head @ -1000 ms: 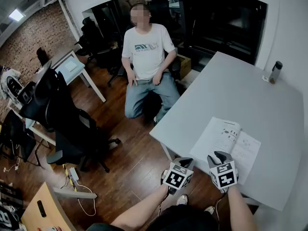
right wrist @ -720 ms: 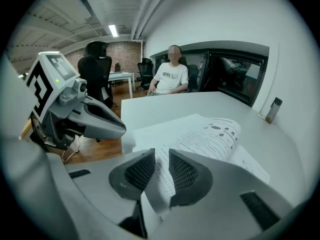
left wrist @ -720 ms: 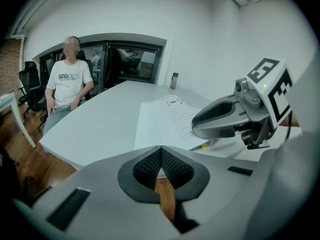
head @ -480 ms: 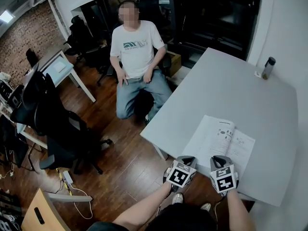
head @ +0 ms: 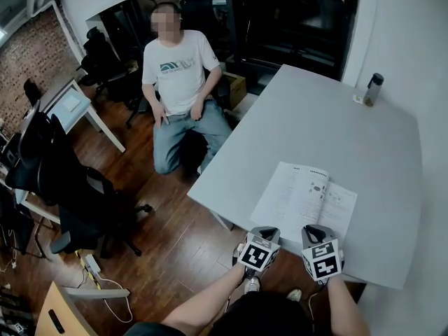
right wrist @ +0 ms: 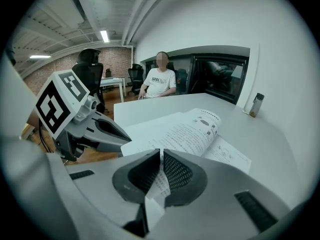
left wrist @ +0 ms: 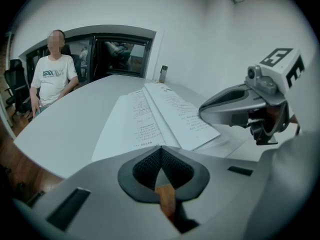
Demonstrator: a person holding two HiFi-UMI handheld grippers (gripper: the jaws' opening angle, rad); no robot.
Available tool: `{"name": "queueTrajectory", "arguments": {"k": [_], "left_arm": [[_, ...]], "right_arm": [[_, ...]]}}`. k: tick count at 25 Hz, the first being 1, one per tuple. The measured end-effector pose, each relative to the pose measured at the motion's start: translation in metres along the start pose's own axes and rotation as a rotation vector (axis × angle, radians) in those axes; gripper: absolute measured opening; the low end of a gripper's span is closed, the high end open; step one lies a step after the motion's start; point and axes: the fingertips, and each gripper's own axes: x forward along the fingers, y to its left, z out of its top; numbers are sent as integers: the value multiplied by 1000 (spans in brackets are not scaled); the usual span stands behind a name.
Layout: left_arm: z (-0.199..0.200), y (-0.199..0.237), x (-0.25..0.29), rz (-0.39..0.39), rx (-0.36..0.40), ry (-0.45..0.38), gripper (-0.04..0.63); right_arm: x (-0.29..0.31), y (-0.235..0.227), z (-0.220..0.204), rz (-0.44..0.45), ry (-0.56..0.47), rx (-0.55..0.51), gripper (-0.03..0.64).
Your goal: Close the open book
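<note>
An open white book (head: 304, 201) lies flat near the front edge of the grey table (head: 336, 131). My right gripper (head: 314, 231) is at the book's near right corner. In the right gripper view its jaws (right wrist: 161, 155) are shut on the edge of a printed page of the book (right wrist: 195, 131), and the paper runs up between the pads. My left gripper (head: 265, 232) hovers at the near left edge beside it, shut and empty (left wrist: 161, 150). The book (left wrist: 155, 114) spreads out just ahead of it.
A person sits on a chair (head: 178, 82) beyond the table's far left corner. A dark bottle (head: 374, 88) stands at the table's far right edge. Black office chairs (head: 77, 194) and a desk stand on the wooden floor to the left.
Both grippers have crept forward to the book's near edge. The table and the book have slid left and down in the head view.
</note>
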Motion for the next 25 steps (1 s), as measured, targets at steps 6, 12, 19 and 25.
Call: {"name": "queueTrajectory", "arguments": {"k": [6, 12, 19, 25], "left_arm": [[2, -5, 3, 13, 4, 7, 5], [5, -5, -4, 36, 2, 0, 5], [9, -7, -15, 75, -29, -31, 5], [10, -17, -15, 133, -57, -33, 5]], "right_arm": [[-13, -23, -13, -46, -16, 55, 28], [-41, -62, -29, -130, -31, 153, 5], [-64, -77, -97, -130, 29, 277, 5], [-94, -108, -114, -153, -5, 316, 5]]}}
